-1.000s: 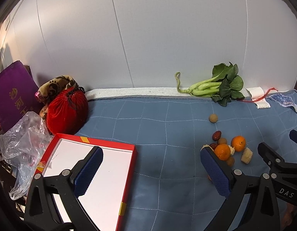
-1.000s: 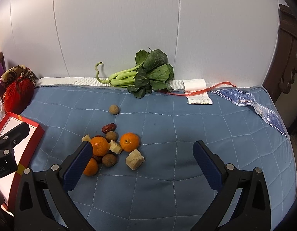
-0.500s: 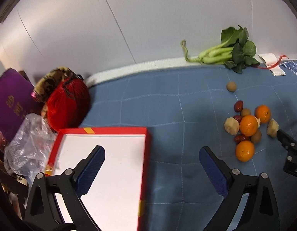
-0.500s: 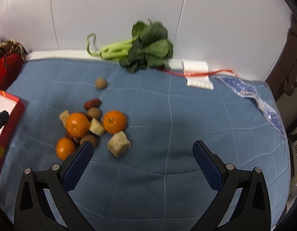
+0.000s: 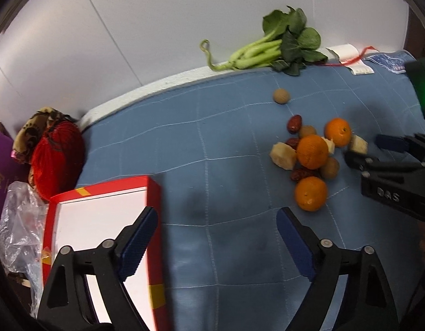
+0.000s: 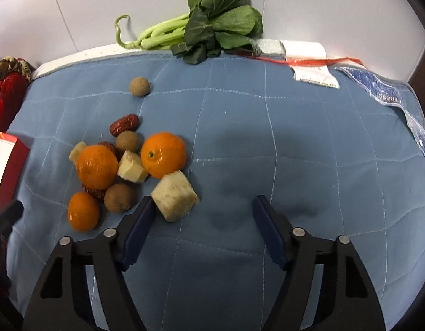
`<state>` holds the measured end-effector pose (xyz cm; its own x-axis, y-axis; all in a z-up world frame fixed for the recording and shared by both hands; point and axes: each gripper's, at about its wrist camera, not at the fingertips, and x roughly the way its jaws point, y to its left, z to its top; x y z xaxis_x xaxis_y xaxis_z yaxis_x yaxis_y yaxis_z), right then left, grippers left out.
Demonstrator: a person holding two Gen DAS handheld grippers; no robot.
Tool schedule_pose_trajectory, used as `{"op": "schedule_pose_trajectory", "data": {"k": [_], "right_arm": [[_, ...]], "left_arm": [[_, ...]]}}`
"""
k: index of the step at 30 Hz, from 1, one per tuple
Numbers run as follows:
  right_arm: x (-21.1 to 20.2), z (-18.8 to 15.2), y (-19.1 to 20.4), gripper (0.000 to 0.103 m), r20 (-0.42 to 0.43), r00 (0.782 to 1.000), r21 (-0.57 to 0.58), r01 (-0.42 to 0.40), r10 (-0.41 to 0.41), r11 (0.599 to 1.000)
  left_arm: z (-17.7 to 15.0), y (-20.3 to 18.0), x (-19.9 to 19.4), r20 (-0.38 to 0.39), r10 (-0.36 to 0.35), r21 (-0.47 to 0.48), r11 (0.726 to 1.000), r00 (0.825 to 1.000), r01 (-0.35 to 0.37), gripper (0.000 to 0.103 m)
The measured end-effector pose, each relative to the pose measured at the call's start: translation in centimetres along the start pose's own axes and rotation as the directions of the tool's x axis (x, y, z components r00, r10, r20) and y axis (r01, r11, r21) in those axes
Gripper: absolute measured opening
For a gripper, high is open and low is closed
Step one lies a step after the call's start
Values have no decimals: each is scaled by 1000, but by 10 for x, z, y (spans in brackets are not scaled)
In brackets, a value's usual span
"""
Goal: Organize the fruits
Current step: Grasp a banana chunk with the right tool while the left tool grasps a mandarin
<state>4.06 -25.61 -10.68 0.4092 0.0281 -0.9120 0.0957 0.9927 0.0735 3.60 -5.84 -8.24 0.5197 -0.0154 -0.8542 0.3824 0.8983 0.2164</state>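
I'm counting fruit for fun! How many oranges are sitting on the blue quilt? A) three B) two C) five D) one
A: three oranges show in the right wrist view, a big one, another beside it and a smaller one nearest the camera.

A home bedroom is suggested: a blue quilted mattress (image 6: 295, 143) with a sewn label (image 6: 314, 75) is set against a plain white wall (image 5: 157, 27), with a carved dark wooden frame glimpsed at its right edge.
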Motion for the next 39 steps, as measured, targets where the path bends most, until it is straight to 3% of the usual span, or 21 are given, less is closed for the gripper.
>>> {"op": "schedule_pose_trajectory", "data": {"k": [3, 5, 7, 15, 24, 31, 39], "right_arm": [[6, 4, 6, 48, -14, 1000, -24, 15, -15, 1000], [6, 4, 8, 44, -18, 1000, -34, 13, -14, 999], [1, 5, 6, 28, -30, 999, -17, -30, 30, 999], [-21, 7, -29, 27, -3, 987, 97, -160, 161, 982], [-35, 3, -47, 28, 33, 983, 134, -181, 179, 974], [-36, 5, -45, 27, 40, 982, 135, -189, 185, 973], [-45, 7, -31, 27, 54, 978, 102, -207, 203, 973]], "left_arm": [[2, -10, 2, -5, -43, 19, 999, 999, 43, 86], [4, -18, 5, -8, -71, 33, 997, 997, 72, 86], [6, -24, 8, -18, -85, 39, 996, 996, 86, 86], [13, -40, 28, -96, -195, -15, 981, 976, 194, 78], [19, -54, 41, -127, -263, -62, 965, 957, 257, 67], [18, -47, 52, -128, -276, -106, 959, 953, 263, 31], [12, -33, 43, -104, -293, -133, 951, 951, 278, 31]]}}
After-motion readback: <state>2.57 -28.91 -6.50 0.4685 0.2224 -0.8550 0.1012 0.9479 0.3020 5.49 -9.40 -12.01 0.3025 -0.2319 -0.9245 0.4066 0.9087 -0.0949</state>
